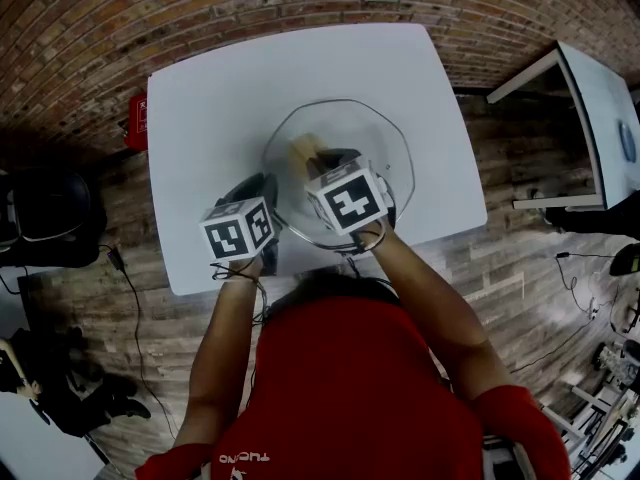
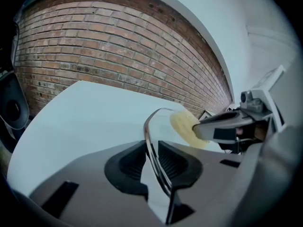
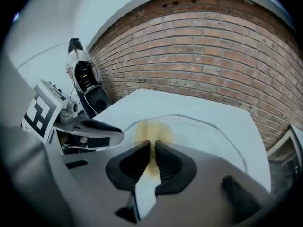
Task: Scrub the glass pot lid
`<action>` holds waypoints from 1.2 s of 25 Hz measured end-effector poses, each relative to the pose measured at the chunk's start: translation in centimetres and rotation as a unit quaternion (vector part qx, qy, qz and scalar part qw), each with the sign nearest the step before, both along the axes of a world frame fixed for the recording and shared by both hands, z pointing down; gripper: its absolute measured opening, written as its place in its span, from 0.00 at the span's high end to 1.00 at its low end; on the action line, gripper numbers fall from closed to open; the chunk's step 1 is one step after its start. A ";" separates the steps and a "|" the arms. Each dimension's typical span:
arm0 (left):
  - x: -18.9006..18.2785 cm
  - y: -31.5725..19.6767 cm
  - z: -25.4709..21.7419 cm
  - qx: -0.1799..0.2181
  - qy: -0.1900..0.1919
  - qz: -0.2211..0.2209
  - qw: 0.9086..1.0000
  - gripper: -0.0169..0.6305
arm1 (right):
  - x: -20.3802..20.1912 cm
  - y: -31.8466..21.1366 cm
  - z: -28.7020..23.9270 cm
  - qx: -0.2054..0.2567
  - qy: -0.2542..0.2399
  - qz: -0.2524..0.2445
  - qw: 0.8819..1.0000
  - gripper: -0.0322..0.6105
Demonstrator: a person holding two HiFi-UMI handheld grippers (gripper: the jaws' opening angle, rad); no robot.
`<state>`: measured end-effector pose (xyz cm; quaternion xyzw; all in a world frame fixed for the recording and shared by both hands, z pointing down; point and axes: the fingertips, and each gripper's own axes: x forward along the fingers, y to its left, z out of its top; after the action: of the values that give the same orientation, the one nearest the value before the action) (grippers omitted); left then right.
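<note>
A round glass pot lid (image 1: 385, 148), clear with a thin bright metal band round its rim, is held up over the near right part of the white table (image 1: 220, 108), its lower rim close to the near edge. The left gripper (image 1: 268, 190) has it by the left side of the rim. In the left gripper view the ribbed black pads of that gripper (image 2: 152, 157) stand a narrow way apart and are closed on the metal band, with the lid (image 2: 147, 126) rising edge-on from between them in a smooth curve. The right gripper (image 1: 318, 156) reaches in over the glass with a pale yellow sponge (image 1: 302, 149). In its own view the jaws of that gripper (image 3: 151, 157) are drawn almost together, pinching the sponge (image 3: 150, 130), which looks soft and fuzzy and spreads out flat beyond the tips, against the lid (image 3: 203, 131) as far as can be told. From the left gripper's side the sponge (image 2: 182, 126) shows as a rounded yellow pad just beside the rim. The tabletop is smooth, matt and rectangular with rounded corners. Rough red brick lies beyond its far edge and worn wooden planks lie below it.
</note>
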<state>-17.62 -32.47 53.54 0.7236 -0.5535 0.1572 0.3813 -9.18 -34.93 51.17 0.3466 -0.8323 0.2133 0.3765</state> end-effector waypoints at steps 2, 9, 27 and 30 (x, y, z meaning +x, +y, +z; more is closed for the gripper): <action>0.0 0.1 0.0 0.000 0.003 0.000 1.000 0.84 | -2.0 1.4 0.4 -0.007 -0.001 -0.024 1.000 0.87; 0.1 0.3 0.0 -0.001 0.003 0.002 1.000 0.84 | -3.2 2.8 2.6 -0.026 0.027 -0.040 0.999 0.87; 0.0 0.3 0.0 0.000 0.004 0.007 1.000 0.84 | 15.5 -1.5 2.5 -0.007 0.116 0.129 0.985 0.87; 0.0 0.3 0.0 -0.001 0.003 0.007 1.000 0.84 | 16.1 -1.2 2.3 -0.010 0.114 0.137 0.984 0.87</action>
<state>-17.57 -32.18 53.53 0.7276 -0.5470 0.1580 0.3827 6.96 -36.16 53.44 0.4757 -0.7265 0.2297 0.4396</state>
